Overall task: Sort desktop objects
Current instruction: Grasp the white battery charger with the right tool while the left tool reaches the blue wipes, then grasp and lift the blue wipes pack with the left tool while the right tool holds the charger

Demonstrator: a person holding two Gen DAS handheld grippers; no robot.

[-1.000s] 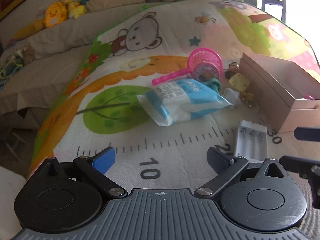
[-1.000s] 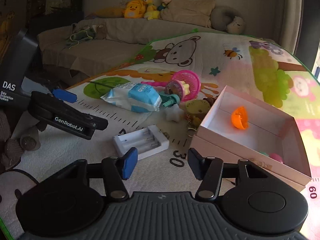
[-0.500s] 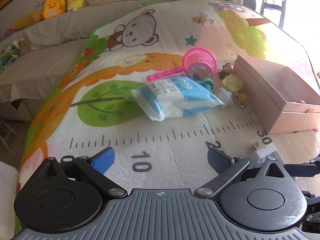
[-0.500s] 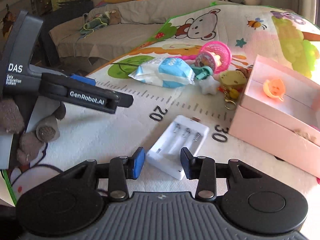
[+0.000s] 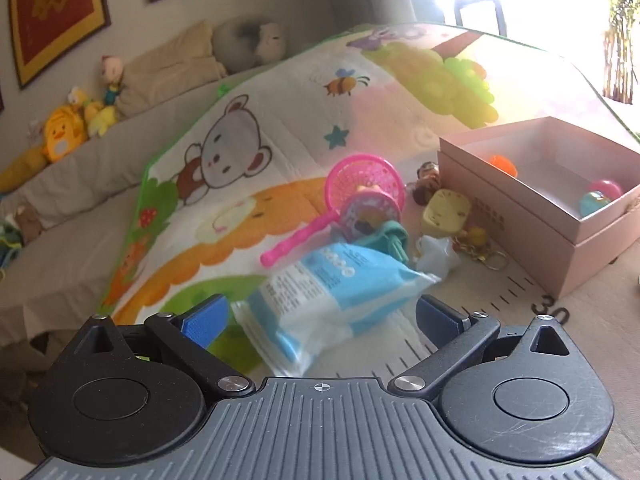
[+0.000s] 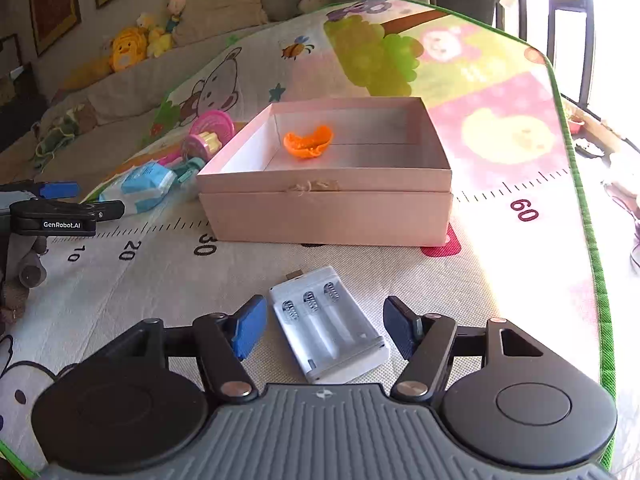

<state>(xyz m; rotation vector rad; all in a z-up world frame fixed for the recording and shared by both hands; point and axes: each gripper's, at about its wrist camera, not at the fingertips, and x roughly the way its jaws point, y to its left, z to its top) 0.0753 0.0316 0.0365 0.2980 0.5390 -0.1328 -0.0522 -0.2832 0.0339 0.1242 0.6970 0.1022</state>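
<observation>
White battery charger [image 6: 328,328] between spread right tongs [image 6: 324,326], untouched, wipes pack [image 5: 332,300] between spread left tongs [image 5: 324,316]

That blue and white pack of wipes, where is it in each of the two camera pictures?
Left wrist view: wet wipes pack lies low centre, between the open left gripper fingers.
Right wrist view: far left, small, beside the pink box.
Shared landmark: the pink box.
</observation>
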